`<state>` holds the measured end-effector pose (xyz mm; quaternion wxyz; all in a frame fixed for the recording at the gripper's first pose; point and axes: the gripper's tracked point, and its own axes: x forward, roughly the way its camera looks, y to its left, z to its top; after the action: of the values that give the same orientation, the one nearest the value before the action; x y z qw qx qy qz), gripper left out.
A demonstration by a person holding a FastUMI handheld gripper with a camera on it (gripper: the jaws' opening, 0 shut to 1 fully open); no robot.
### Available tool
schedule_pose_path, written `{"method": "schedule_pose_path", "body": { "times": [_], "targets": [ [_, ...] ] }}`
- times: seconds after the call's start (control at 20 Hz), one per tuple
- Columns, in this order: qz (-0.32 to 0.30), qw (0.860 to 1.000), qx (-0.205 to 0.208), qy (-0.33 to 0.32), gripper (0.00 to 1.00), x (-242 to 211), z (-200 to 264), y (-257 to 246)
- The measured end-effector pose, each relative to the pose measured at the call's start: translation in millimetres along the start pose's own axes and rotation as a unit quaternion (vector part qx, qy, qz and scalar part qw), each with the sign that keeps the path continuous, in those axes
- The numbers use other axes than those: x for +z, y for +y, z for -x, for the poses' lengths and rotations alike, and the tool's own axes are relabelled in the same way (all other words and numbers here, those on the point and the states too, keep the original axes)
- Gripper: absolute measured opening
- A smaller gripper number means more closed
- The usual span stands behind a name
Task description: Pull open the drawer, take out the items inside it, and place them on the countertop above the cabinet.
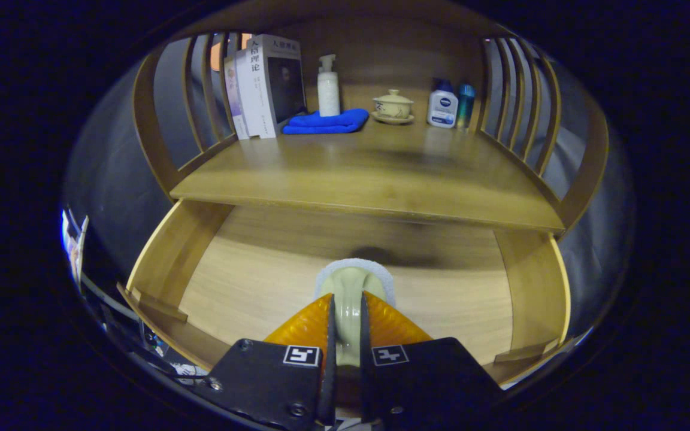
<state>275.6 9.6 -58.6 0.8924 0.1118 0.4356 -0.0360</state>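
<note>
Fingers of my gripper [347, 311] squeeze a pale brush [351, 287] above the open drawer [249, 281]; its long side points straight ahead toward the countertop [369, 173].

My claw [347, 326] is covering most of the pale brush [350, 284]; the bench [381, 173] is hiding the drawer's [249, 281] back.

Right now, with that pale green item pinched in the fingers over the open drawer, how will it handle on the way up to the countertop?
The pale green item looks smooth and glossy, so perhaps slippery. The gripper pinches only a narrow edge, so it may pivot. Its white fuzzy rim suggests a soft, light part.
</note>
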Motion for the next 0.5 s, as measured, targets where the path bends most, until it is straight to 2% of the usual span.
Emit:
{"method": "schedule_pose_path", "body": {
  "times": [0.5],
  "targets": [
    [0.000, 0.998, 0.009, -0.063, 0.19, 38.4, 44.7, 9.7]
  ]
}}
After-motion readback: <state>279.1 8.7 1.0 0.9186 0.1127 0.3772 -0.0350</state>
